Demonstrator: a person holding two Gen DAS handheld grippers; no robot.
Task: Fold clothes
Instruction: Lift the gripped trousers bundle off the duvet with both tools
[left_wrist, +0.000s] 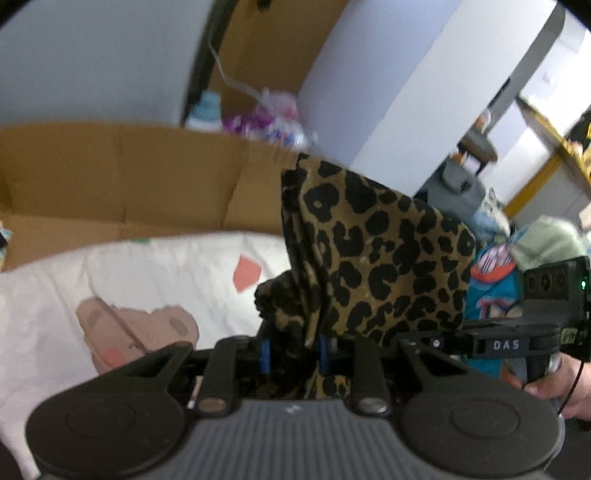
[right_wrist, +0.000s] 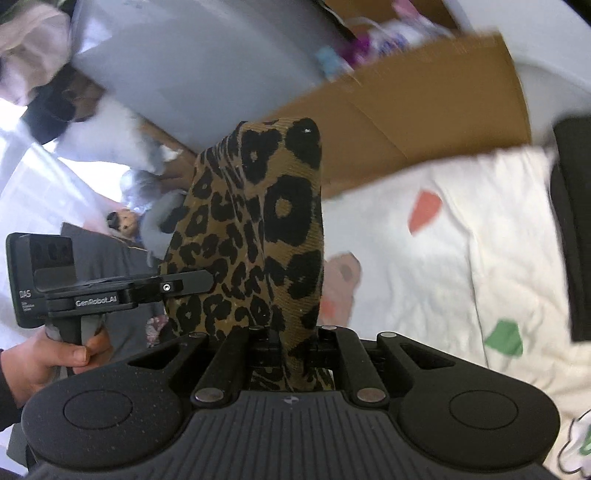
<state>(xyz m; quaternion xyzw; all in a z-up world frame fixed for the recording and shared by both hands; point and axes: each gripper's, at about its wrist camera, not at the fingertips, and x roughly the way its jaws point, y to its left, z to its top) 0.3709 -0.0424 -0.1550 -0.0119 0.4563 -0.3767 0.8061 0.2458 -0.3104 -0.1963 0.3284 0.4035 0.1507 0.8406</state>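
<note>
Both claws (left_wrist: 293, 352) (right_wrist: 291, 345) (shut) on leopard-print garment (left_wrist: 376, 258)

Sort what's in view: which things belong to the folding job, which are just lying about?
Job: leopard-print garment; left gripper; right gripper; bear-print sheet.
Lying about: cardboard box; clothes pile; doll.

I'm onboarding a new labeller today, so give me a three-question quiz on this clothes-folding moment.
1. True or false: both hand-held grippers are shut on the leopard-print garment.
2. What lies beneath the garment? A) bare wooden floor B) white sheet with cartoon prints C) glass table
3. What brown material stands behind the sheet?

Key: 1 true: left hand-held gripper and right hand-held gripper both pinch it. 2 B. 3 cardboard.
</note>
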